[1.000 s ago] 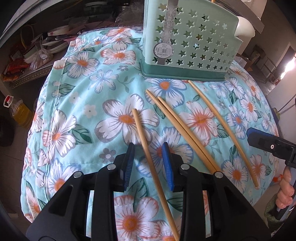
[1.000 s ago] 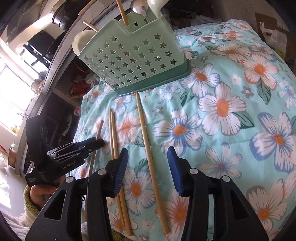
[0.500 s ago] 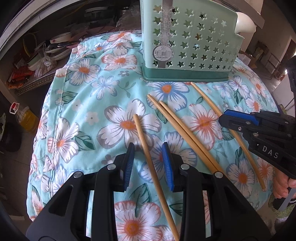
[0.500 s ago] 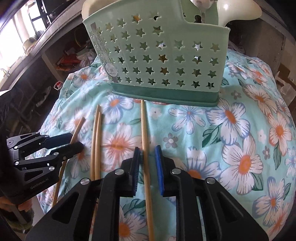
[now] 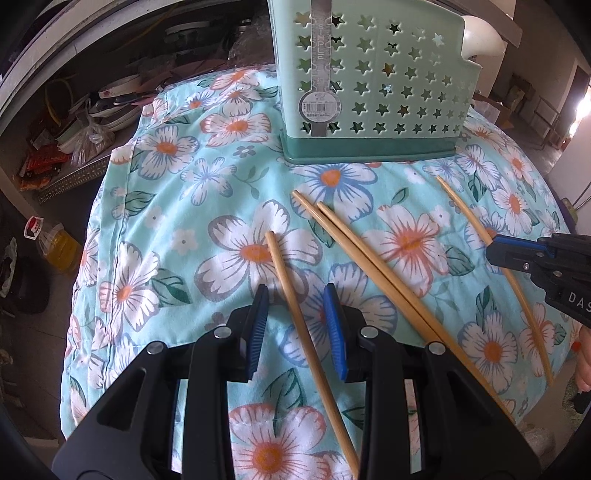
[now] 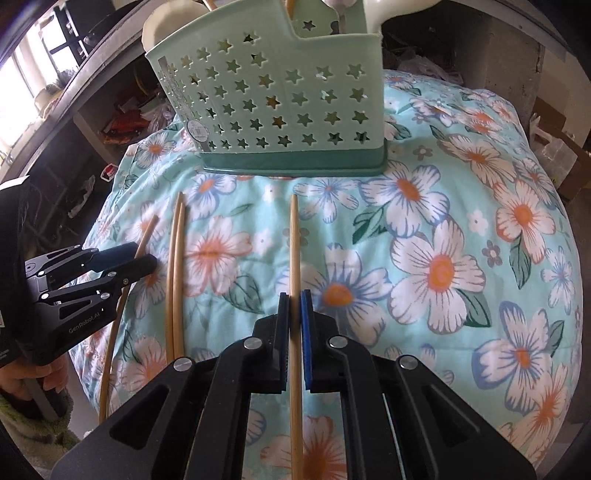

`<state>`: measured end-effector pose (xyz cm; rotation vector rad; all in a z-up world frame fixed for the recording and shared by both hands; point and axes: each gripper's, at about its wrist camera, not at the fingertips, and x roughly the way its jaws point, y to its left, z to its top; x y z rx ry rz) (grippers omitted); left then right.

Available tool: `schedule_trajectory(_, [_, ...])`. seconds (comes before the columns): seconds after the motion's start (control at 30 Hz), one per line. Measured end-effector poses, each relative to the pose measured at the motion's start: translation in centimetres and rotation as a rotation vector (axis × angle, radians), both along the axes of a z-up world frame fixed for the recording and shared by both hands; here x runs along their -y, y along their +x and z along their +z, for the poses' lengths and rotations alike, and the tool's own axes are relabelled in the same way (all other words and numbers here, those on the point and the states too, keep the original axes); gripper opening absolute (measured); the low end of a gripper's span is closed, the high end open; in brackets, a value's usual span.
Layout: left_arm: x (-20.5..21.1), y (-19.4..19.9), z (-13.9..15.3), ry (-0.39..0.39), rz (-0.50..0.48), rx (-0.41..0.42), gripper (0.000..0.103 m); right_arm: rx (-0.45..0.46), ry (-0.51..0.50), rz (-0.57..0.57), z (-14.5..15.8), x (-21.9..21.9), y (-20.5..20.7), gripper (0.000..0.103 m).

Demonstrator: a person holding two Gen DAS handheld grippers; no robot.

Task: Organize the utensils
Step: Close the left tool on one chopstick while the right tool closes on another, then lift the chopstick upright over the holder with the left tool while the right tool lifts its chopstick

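Several utensils (image 6: 334, 9) upright in green caddy (image 6: 280, 107)

Caddy (image 5: 373, 85) top and its utensils (image 6: 399, 7) cut off by frame edges

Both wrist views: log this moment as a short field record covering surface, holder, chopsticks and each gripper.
surface: floral cloth
holder: green star-cut utensil holder, upright at the far side, some utensils already inside
chopsticks on cloth: four
pair: pair of chopsticks lying side by side
left gripper: open, straddling the leftmost chopstick
right gripper: shut on the rightmost chopstick
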<state>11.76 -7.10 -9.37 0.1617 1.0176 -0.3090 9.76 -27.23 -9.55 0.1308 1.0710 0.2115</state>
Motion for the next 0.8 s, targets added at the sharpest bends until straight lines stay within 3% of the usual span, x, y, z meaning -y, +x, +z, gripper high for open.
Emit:
schedule_trajectory(0.5, [0.0,1.1,-0.3,0.001,-0.013,0.008,0.029,0.003,0.015,-0.009,-0.6,-0.5,2.5,0.007])
schedule_trajectory(0.6, [-0.2,1.9,-0.3,-0.014,-0.01,0.014,0.021,0.011,0.021,-0.019,-0.8,-0.7,3.2,0.007])
schedule_trajectory(0.67, [-0.5,2.5,-0.3,-0.036,-0.002,0.013,0.011,0.017,0.027,-0.027,-0.8,-0.7,3.6,0.007])
schedule_trajectory(0.8, [-1.6,3.4,0.3,-0.109,0.02,0.01,0.004,0.033,0.026,-0.034,-0.6,-0.7,4.0,0.007])
